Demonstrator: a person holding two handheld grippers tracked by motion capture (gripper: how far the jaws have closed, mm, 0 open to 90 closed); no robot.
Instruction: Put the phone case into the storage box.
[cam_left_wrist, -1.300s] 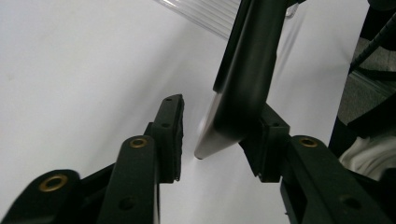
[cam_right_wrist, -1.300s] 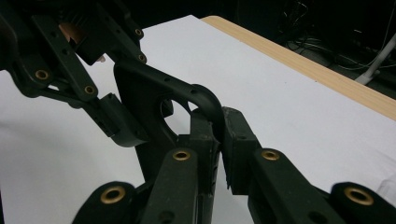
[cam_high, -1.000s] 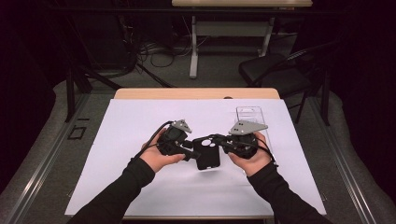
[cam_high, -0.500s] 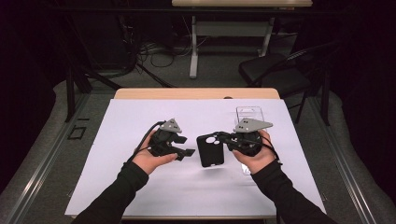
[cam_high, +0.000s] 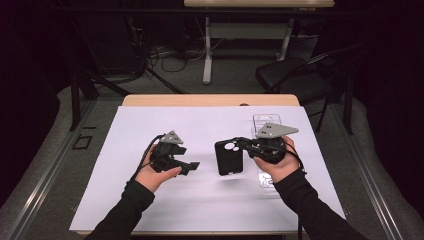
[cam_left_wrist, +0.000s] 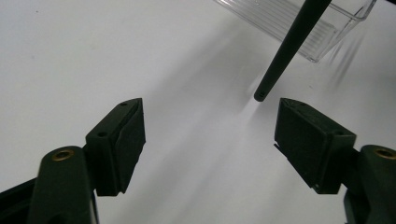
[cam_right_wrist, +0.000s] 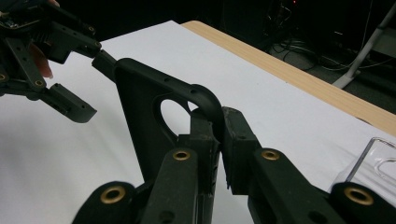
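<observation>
The right hand (cam_high: 280, 162) holds its gripper (cam_high: 245, 145) level above the white sheet (cam_high: 200, 200), jaws clamped on a black phone case (cam_high: 229, 157). The left gripper (cam_high: 192, 166), just beside the case, has just been opening, with nothing between its jaws. No writing is readable.

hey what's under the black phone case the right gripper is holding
The black phone case hangs clear in the right gripper. Under it lies only white paper with its shadow; the spot directly beneath stays covered.
</observation>
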